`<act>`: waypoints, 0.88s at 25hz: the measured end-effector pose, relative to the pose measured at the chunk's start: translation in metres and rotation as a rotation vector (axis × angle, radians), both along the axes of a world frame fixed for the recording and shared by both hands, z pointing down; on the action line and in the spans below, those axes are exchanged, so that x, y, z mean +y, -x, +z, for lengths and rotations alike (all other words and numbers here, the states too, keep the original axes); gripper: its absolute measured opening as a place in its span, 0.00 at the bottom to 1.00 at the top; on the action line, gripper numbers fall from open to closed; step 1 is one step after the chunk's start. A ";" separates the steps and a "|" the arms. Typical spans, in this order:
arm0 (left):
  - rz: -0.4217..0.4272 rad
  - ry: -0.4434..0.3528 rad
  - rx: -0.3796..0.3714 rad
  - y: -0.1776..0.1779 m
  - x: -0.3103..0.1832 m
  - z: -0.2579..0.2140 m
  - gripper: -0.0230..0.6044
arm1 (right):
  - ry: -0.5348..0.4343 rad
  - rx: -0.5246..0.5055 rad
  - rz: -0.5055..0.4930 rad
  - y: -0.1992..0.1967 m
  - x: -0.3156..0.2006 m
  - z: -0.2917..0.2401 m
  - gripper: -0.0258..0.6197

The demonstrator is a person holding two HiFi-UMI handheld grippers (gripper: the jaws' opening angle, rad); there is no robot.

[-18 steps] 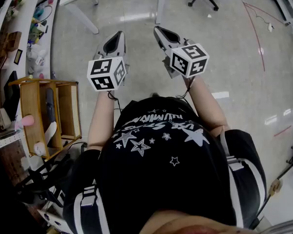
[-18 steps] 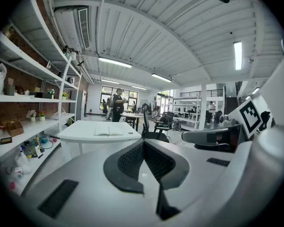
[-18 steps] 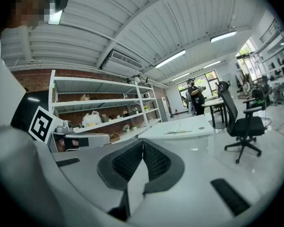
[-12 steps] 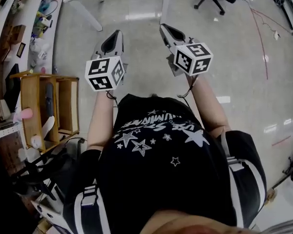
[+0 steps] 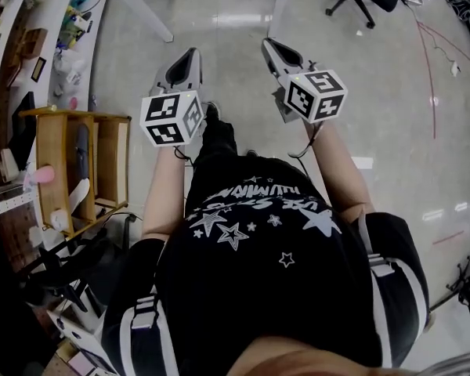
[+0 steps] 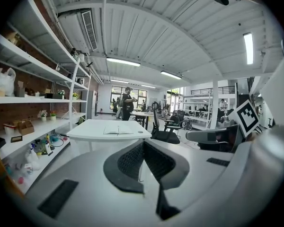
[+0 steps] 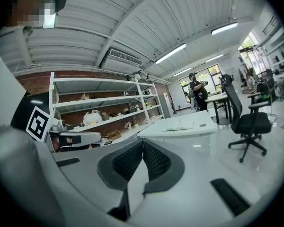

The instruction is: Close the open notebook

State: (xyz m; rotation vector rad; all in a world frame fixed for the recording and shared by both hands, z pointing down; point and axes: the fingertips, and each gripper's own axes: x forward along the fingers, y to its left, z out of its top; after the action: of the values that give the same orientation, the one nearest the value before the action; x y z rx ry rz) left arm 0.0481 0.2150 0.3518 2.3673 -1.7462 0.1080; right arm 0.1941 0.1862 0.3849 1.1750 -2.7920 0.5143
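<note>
**Reach not yet made: notebook lies open, well ahead of both pairs of jaws**

The step in hand looks like the approach. The left gripper (image 6: 143, 144) and the right gripper (image 7: 142, 143) are held out level, side by side over bare floor. Each has its jaws pressed together with nothing between the pads.

The open notebook (image 6: 117, 130) lies flat, pages spread, on a white surface (image 6: 85, 129) well beyond the jaw tips. From the left jaws it sits ahead and slightly to the left. From the right jaws it sits ahead and off to the right, which puts it roughly on the line between the two grippers. An office chair (image 7: 246, 122) stands to the right of the right jaws, near that surface. The head view shows the grippers and the floor, but not the notebook.

Nothing of the closing itself appears begun, since the pages lie open and neither gripper is near them.

By my reading, the next move calls for closing the gap until the surface's near edge comes under the tips. One pair of jaws must then get beneath or onto the outer edge of a cover and swing it over the spine. The other gripper could steady the opposite half. Shut jaws may serve as a pusher. If the cover is to be pinched, they must first spread.
</note>
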 end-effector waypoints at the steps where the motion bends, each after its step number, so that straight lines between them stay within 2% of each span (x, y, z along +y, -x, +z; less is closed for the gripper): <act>1: 0.001 0.001 0.003 0.003 -0.007 0.003 0.05 | -0.001 0.004 0.005 0.002 -0.006 0.002 0.05; 7: 0.024 0.018 0.031 0.022 -0.058 0.013 0.05 | 0.018 0.022 0.055 0.012 -0.054 0.008 0.05; 18: 0.070 0.022 0.046 0.080 -0.171 0.007 0.05 | 0.012 0.033 0.108 0.072 -0.159 -0.002 0.05; 22: 0.083 0.029 0.048 0.101 -0.201 0.006 0.05 | 0.018 0.069 0.123 0.093 -0.188 0.001 0.05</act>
State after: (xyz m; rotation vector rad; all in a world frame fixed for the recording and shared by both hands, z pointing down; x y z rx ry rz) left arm -0.0534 0.0140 0.3581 2.4013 -1.6143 0.0877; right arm 0.1009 -0.0015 0.3861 1.3400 -2.6642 0.4966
